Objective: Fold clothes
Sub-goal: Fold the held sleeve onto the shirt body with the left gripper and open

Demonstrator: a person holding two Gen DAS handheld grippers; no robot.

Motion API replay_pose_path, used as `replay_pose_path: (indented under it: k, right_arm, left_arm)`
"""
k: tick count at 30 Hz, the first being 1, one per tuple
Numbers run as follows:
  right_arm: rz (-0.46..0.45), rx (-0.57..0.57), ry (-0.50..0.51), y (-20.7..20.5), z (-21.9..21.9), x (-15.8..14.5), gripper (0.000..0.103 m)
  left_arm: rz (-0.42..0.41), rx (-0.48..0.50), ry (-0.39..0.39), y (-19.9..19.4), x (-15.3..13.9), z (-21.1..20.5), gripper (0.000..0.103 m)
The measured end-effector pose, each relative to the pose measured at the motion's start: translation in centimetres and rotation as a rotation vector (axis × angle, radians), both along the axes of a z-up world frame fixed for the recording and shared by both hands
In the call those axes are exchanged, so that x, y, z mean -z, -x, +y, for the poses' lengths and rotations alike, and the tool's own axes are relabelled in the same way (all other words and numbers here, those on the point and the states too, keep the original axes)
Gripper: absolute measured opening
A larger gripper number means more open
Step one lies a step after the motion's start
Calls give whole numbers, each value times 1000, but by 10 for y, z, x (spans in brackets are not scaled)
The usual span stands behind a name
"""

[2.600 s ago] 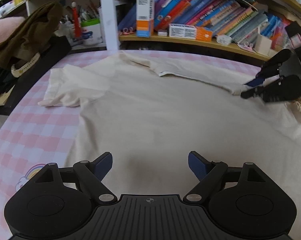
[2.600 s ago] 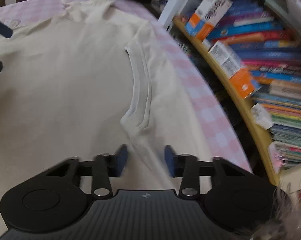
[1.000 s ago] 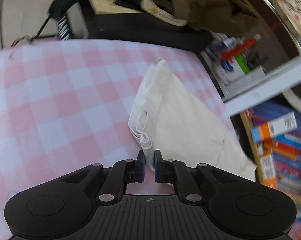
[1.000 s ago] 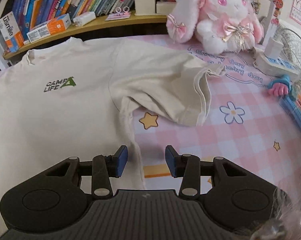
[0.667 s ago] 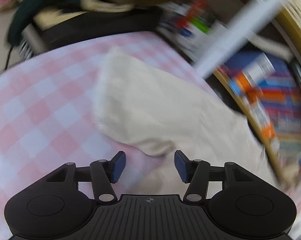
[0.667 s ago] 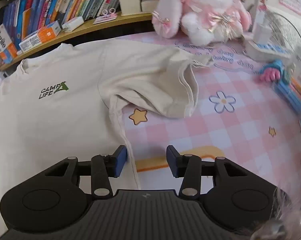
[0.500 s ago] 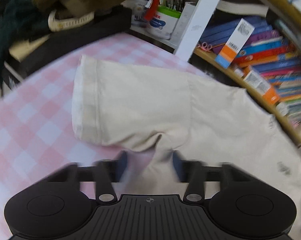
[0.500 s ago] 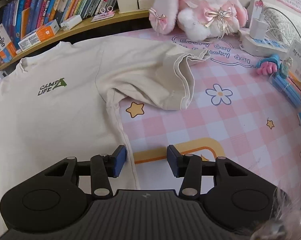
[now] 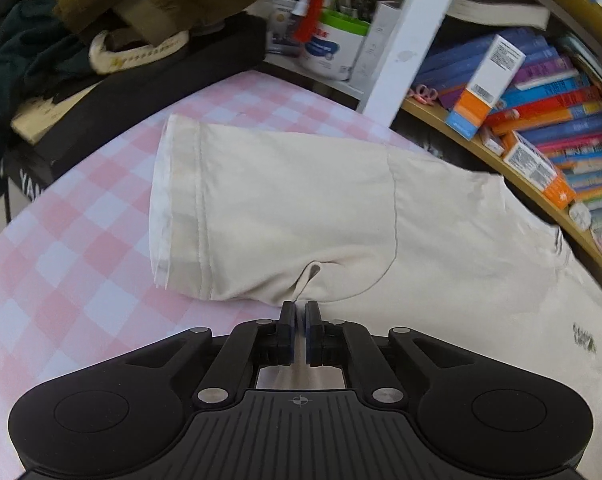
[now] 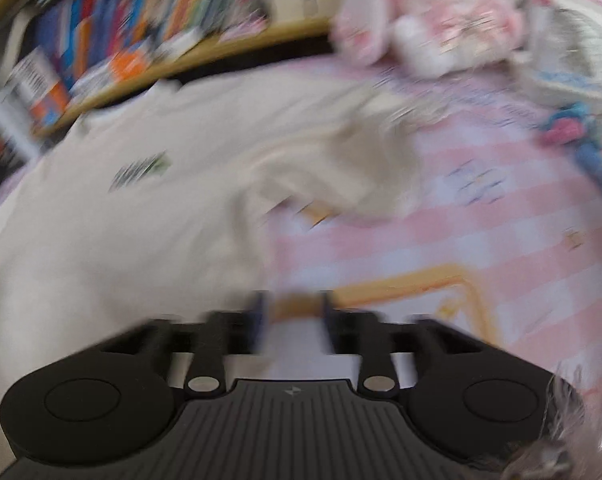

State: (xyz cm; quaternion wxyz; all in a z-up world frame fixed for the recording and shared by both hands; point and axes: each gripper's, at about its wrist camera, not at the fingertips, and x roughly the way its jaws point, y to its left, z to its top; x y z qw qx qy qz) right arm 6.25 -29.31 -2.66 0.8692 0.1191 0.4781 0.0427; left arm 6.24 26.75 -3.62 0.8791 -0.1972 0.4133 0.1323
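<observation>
- T-shirt, cream with a small chest print, lay spread front-up across the pink checked surface, its collar toward the bookshelf.
- Your left tool had its tips pressed almost together on a small pucker of cloth at the underarm, where the left sleeve met the side seam; that sleeve lay flat and stretched outward, cuff away from the body.
- Your right tool sat by the shirt's other side edge with its fingers apart; the view was heavily blurred, so you could not tell from it whether any cloth lay between them.
- The right sleeve looked rumpled and bunched on the surface, not laid flat.
- No fold showed anywhere you could see: both sleeves still lay out from the body, and the hem was out of view.
- Judged from this, the folding itself was all left: sleeves in, sides over, then the length doubled.
- A plush rabbit sat beyond the right sleeve, apart from it.
</observation>
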Motion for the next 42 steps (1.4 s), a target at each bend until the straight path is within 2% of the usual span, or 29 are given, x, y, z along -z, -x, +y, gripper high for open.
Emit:
replay_pose_path:
  k: [2, 7, 8, 9, 10, 16, 18, 19, 20, 21, 22, 25, 28, 33, 34, 35, 37, 39, 42]
  right_arm:
    - [-6, 35, -14, -10, -14, -1, 43]
    - [-22, 124, -48, -34, -48, -4, 44]
    - [-25, 141, -54, -39, -55, -4, 38]
    - [-28, 159, -61, -43, -62, -5, 8]
    - [-31, 177, -68, -48, -69, -5, 4]
    - [-44, 229, -77, -66, -94, -8, 4]
    - [-46, 237, -74, -70, -99, -9, 9]
    - [-48, 241, -73, -72, -102, -10, 9]
    - [-49, 245, -71, -74, -104, -10, 17]
    - [-51, 249, -70, -76, -107, -11, 36]
    - [-52, 253, -69, -78, -110, -11, 43]
    - [-57, 265, -65, -84, -118, -13, 45]
    - [-61, 277, -61, -90, -126, -14, 39]
    - [-62, 234, -25, -123, -125, -3, 35]
    - [-65, 224, -18, -128, -125, 0, 29]
    - [-56, 203, 13, -133, -123, 4, 16]
    - [-67, 155, 85, -139, -120, 8, 4]
    - [-84, 127, 161, -146, -119, 9, 0]
    - [-90, 134, 183, -149, -125, 9, 0]
  left_arm:
    - [10, 23, -36, -2, -1, -4, 5]
    - [19, -25, -15, -2, -1, -4, 5]
    - [20, -28, -16, -2, -1, -4, 5]
    - [21, -30, -16, -3, -1, -5, 5]
    - [20, -27, -19, -3, -1, -5, 5]
    - [30, -19, -20, 0, -2, -6, 9]
    - [38, -24, -13, 0, -3, -5, 10]
    - [41, -27, -10, 1, -3, -4, 10]
    - [45, -29, -6, 1, -4, -4, 10]
    - [48, -32, -3, 2, -5, -3, 11]
    - [40, -37, -7, 4, -9, -4, 11]
    - [-15, -22, -28, 16, -23, -15, 11]
    - [-69, -6, -49, 28, -38, -26, 12]
    - [-78, 62, -83, 48, -50, -57, 13]
    - [-76, 66, -87, 53, -52, -61, 13]
    - [-76, 57, -83, 60, -52, -63, 13]
    - [-77, 40, -75, 72, -53, -67, 13]
    - [-76, 22, -66, 84, -53, -70, 13]
    - [-66, -22, -62, 100, -54, -70, 13]
